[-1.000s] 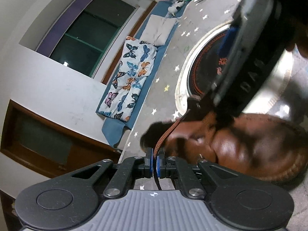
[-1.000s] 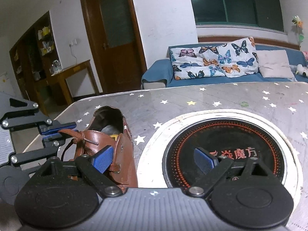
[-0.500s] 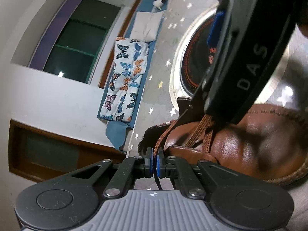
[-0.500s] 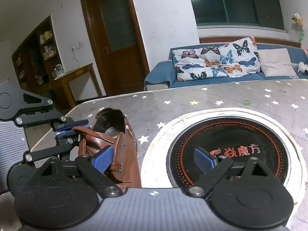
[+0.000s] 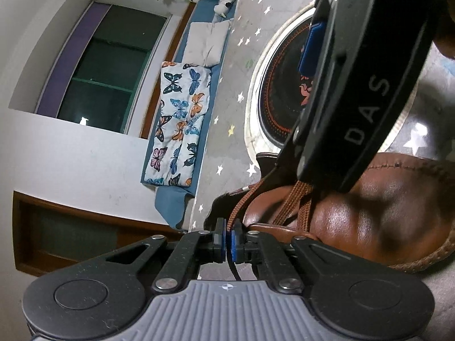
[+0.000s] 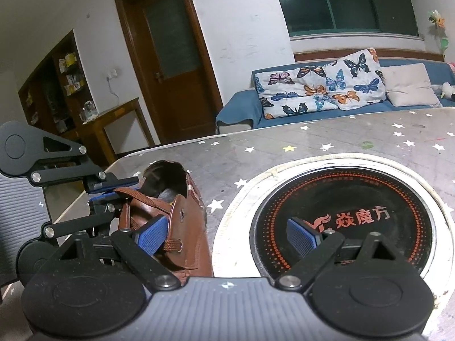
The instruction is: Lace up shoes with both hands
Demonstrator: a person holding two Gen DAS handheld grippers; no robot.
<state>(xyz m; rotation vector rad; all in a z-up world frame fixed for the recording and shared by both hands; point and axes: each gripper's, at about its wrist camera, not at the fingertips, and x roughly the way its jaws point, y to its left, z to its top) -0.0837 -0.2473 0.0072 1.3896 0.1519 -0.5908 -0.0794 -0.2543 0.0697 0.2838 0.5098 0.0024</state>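
Note:
A brown leather shoe (image 5: pixel 369 210) lies on the star-patterned table (image 6: pixel 327 136), and shows in the right wrist view as the shoe (image 6: pixel 187 227) at lower left. My left gripper (image 5: pixel 228 240) is shut on a brown lace (image 5: pixel 237 211) that runs from its pads up to the shoe's eyelets. In the right wrist view the left gripper (image 6: pixel 113 191) pinches that lace beside the shoe's opening. My right gripper (image 6: pixel 227 234) is open above the shoe's side, nothing between its fingers. In the left wrist view its black body (image 5: pixel 355 79) hangs over the shoe.
A round black induction hob (image 6: pixel 341 221) with a white rim is set into the table right of the shoe. Beyond the table stand a blue sofa (image 6: pixel 284 113) with butterfly cushions, a wooden door (image 6: pixel 170 65) and shelves at the left.
The left gripper has kept its hold on the lace and drawn it back from the shoe. The right gripper has closed in on the shoe and stayed open.

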